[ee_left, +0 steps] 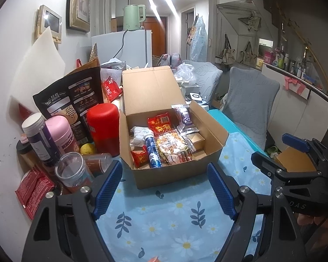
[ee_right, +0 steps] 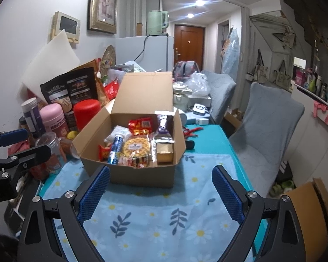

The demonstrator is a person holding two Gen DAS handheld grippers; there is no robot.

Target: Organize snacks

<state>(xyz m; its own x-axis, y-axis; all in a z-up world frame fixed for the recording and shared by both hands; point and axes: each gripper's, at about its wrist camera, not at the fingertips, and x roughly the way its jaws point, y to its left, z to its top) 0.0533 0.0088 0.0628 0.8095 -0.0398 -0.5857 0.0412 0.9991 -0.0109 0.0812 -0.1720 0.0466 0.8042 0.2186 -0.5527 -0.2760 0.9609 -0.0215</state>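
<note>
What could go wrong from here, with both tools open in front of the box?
1. The box is packed tight; pulling the blue tube may drag out the waffle pack beside it.
2. Jars crowd the left tool; a sideways swing could topple them.
3. The upright lid may fold shut if the right tool bumps it.

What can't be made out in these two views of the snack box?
- Cardboard box bottom layer: both views, covered by the packets on top.
- Black pouch lower half: left wrist view, behind the red canister and pink jar.
- Packet print: both views, too small and blurred.
</note>
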